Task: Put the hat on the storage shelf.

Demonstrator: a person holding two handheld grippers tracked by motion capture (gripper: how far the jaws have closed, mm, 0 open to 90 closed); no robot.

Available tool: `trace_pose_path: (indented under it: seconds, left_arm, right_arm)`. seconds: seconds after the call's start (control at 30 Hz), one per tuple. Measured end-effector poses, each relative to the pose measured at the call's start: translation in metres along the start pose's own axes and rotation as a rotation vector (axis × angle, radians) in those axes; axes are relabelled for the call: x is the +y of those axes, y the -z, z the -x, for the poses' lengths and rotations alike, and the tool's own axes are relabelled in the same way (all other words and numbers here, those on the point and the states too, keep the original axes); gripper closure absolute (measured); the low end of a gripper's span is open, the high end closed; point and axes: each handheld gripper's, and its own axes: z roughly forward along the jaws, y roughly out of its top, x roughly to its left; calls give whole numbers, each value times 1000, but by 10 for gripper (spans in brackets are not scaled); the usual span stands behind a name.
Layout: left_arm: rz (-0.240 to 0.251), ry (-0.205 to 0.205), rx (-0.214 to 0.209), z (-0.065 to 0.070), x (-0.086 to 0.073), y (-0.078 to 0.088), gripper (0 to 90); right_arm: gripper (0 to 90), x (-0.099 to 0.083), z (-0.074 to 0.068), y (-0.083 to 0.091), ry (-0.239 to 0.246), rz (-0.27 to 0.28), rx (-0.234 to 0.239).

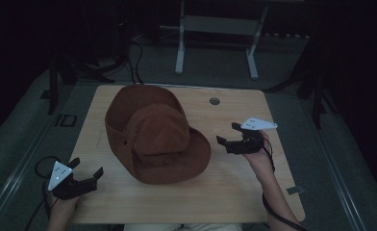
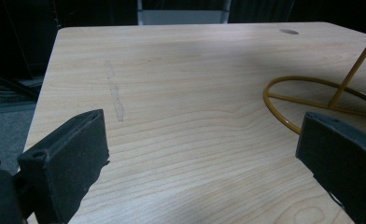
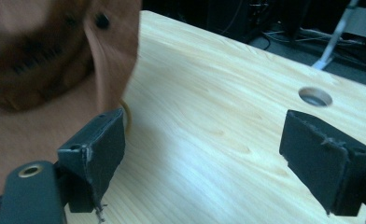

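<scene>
A brown wide-brimmed hat [image 1: 153, 134] stands at the middle of the wooden table [image 1: 234, 183], its brim spread toward the front. In the left gripper view a yellow wire stand [image 2: 312, 98] with a round base and a slanted rod rests on the wood. My left gripper [image 1: 86, 167] [image 2: 200, 158] is open near the front left corner, apart from the hat. To the right of the brim, my right gripper [image 1: 227, 133] [image 3: 204, 149] is open, pointing at the hat [image 3: 45, 70]. Its left jaw is close to the brim's edge, and nothing lies between the jaws.
A round cable hole [image 1: 214, 101] [image 3: 315, 96] [image 2: 289, 31] sits near the table's far edge. Behind the table stands a white-legged frame [image 1: 179, 53] on grey floor, with black cables [image 1: 136, 62] beside it. Bare wood lies right and front of the hat.
</scene>
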Motion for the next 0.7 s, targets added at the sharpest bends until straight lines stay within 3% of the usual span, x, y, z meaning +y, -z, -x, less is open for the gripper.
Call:
trace_pose_path:
  seconds: [0.37,0.5,0.7]
  left_arm:
    - [-17,-7,-21,1,-1,-3,30]
    - [-19,-15,-22,2,-1,-3,30]
    - [-17,-16,-25,2,-1,-3,30]
  right_arm:
    - [142,-55,8,0,-19,-43,-15]
    - [141,-67,11,1,-31,-67,-18]
    - [141,-80,17,10,-33,-63,-58]
